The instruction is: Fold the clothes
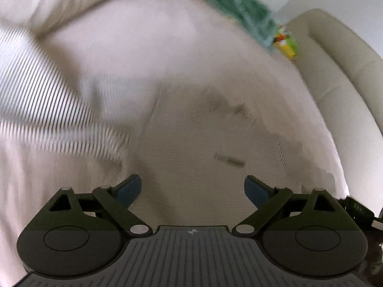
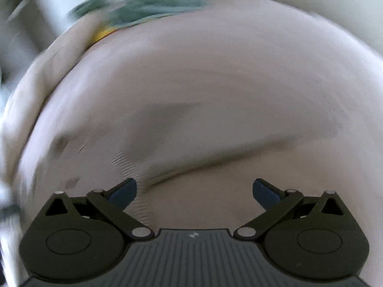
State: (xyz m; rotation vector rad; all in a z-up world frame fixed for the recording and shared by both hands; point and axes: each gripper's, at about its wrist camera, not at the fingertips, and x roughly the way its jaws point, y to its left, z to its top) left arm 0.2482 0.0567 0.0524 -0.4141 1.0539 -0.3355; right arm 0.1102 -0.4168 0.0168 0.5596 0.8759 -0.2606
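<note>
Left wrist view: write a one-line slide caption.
Open left gripper above a striped garment on a pale bed sheet.

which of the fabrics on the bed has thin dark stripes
The striped cloth at the left of the left wrist view. The pale garment ahead of the open left gripper looks plain beige, and the far green patterned fabric is multicoloured.

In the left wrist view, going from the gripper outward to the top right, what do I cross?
Left gripper, jaws open and empty → pale finely striped garment lying flat → plain pinkish bed sheet → green and yellow patterned cloth → cream padded headboard at the far right.
</note>
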